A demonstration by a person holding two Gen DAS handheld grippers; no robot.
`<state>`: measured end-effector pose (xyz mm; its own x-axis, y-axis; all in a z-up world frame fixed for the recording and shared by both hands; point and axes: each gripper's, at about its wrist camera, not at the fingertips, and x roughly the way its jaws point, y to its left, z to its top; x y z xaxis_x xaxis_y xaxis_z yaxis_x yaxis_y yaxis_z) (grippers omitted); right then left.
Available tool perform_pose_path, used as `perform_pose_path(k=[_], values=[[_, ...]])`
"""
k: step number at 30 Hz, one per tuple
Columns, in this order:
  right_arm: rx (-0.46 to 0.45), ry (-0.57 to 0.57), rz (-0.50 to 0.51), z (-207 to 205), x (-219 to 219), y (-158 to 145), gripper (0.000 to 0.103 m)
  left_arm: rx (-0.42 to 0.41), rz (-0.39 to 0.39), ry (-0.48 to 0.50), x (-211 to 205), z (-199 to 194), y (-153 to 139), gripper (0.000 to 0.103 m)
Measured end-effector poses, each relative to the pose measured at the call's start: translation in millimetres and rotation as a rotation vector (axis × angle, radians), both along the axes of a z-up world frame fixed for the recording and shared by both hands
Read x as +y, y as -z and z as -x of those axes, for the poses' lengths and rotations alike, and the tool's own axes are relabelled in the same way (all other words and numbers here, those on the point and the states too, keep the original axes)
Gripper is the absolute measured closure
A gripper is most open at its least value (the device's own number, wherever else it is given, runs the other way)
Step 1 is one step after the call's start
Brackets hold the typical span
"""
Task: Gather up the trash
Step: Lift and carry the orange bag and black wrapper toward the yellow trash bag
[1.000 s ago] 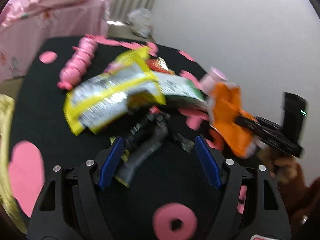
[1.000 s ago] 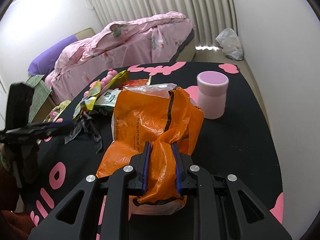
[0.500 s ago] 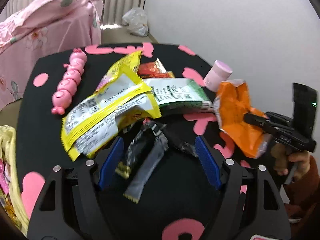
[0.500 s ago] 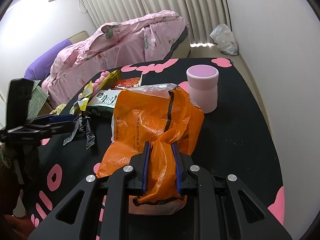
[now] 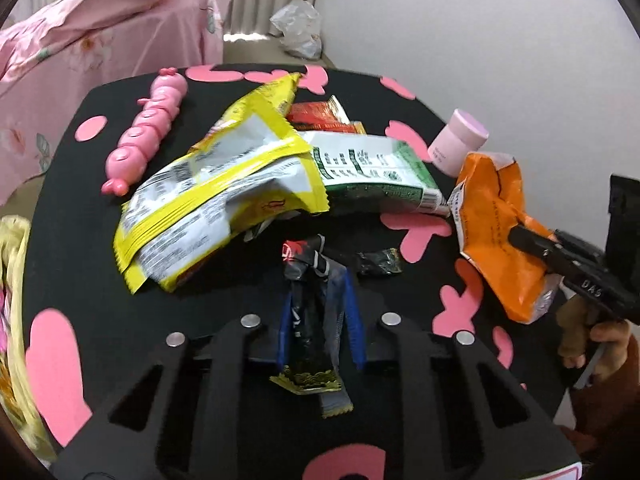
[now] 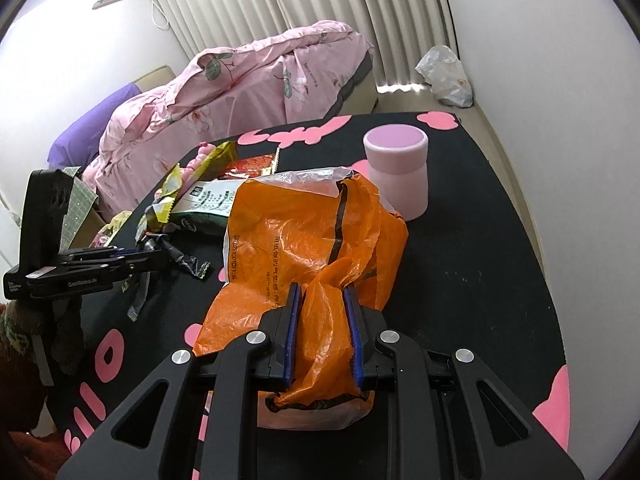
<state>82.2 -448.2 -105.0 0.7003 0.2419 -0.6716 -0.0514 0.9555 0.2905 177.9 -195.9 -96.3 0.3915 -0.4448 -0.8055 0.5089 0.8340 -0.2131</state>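
Note:
My left gripper (image 5: 318, 292) is closing its jaws on a bunch of long black wrappers (image 5: 310, 320), whose ends hang out below the blue pads. One small black wrapper (image 5: 378, 262) lies loose just ahead of it. Beyond are a yellow wrapper (image 5: 224, 200), a green-and-white packet (image 5: 368, 168) and a red wrapper (image 5: 320, 116). My right gripper (image 6: 322, 292) is shut on the crumpled neck of an orange plastic bag (image 6: 296, 240), whose silver-lined mouth faces the wrapper pile. In the right wrist view the left gripper (image 6: 152, 258) sits at the left.
The black table (image 5: 80, 240) has pink shapes on it. A pink caterpillar toy (image 5: 148, 128) lies far left and a pink cup (image 6: 396, 168) stands behind the bag. A pink-quilted bed (image 6: 240, 80) and a white floor bag (image 5: 298, 28) lie beyond.
The left jaws, wide apart before, have come together around the black wrappers after moving in over them. The right gripper and the orange bag have stayed put.

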Motion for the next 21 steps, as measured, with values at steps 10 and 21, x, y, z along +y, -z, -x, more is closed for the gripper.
perform_pose_path(k=[10, 21], values=[[-0.076, -0.066, 0.032, 3, 20, -34, 0.082, -0.115, 0.169, -0.146, 59, 40, -53, 0.082], [-0.289, -0.247, 0.139, -14, 101, -123, 0.082, -0.284, 0.216, -0.355, 148, 60, -112, 0.082]])
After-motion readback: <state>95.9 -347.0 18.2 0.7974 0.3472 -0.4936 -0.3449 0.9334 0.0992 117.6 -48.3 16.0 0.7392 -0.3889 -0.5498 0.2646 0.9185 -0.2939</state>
